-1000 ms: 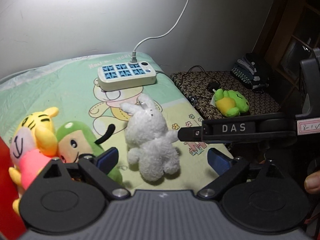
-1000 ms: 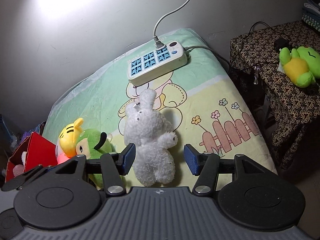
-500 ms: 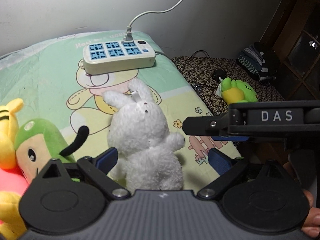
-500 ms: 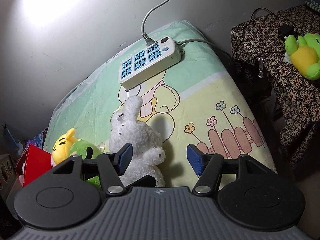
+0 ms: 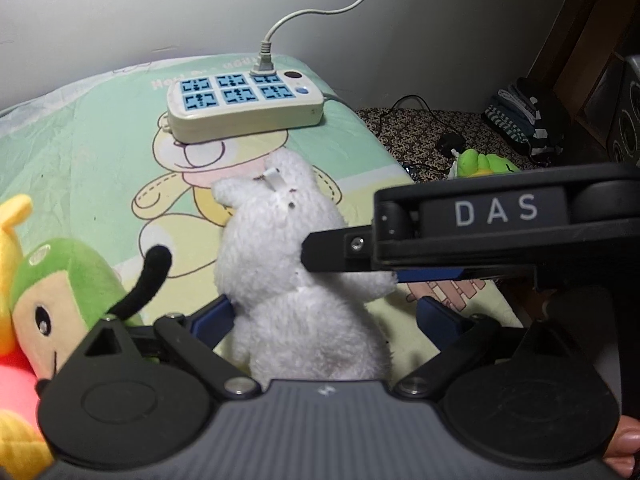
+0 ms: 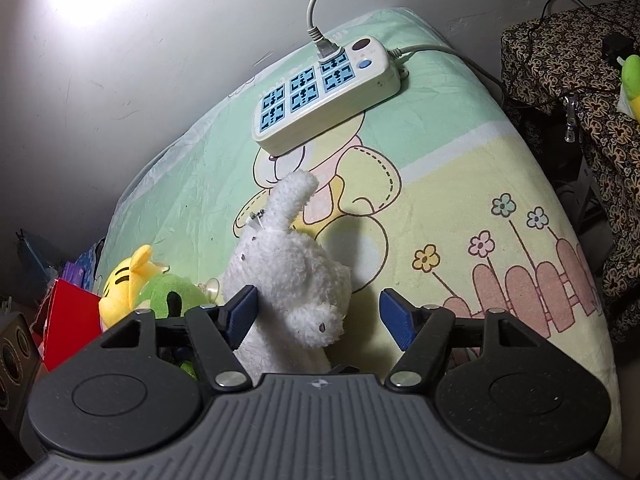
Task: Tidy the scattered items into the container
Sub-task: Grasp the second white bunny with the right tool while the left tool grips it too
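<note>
Rabbit [image 5: 304, 280] legs hidden behind left gripper [image 5: 324, 316] (spread wide).

We find a home bedroom: a cartoon-print bed sheet [image 6: 460, 184], plush toys [image 5: 72, 280], a power strip [image 5: 244, 108] and a cloth-covered side table [image 5: 420, 128].

We hold our left tongs [image 5: 324, 316] spread wide, blue pads either side of the white plush rabbit [image 5: 296, 280]. Our right tongs [image 6: 318, 314] gape too, one finger [image 5: 340, 250] reaching across the rabbit's shoulder; a fingertip [image 5: 624, 448] shows behind the left tongs.
</note>
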Available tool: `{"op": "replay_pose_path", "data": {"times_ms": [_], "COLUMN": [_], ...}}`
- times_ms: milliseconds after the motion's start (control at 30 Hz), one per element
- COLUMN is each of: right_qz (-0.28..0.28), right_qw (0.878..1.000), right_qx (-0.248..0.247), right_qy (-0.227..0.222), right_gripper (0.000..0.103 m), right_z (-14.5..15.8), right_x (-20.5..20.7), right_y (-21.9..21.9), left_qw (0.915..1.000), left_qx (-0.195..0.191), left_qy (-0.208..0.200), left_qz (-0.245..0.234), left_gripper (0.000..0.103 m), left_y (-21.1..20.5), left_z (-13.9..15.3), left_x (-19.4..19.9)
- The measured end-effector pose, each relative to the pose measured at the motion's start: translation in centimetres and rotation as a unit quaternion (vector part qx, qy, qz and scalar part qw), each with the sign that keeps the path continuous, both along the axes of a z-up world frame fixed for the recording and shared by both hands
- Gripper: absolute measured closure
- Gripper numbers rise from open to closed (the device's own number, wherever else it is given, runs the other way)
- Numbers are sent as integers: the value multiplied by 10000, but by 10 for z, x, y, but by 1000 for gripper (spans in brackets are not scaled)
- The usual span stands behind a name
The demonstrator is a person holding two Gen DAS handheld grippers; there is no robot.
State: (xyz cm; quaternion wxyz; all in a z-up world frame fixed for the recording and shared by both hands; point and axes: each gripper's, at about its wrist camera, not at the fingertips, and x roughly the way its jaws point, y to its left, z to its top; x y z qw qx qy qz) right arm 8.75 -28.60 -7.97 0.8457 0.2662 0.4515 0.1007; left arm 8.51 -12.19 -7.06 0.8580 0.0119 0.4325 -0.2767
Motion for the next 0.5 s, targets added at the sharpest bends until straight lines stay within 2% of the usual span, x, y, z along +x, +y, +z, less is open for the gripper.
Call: {"op": "replay_pose_path", "data": {"times_ms": [333, 500], "right_qz": [279, 306], "right_qw": [9993, 9987], "right_qx": [246, 395], "right_qy": [68, 71], "right_gripper": [36, 36], "right_z": [-7, -11], "right_x": [-1, 5], "right_y": [-4, 0], "left_qw": [9994, 9992], "left_qx": [186, 267], "left_qy": [-193, -252], "left_qz": [-221, -174], "left_gripper": [4, 9], "left_y": [-11, -11], "left_z": [-7, -9], "left_x": [3, 4]}}
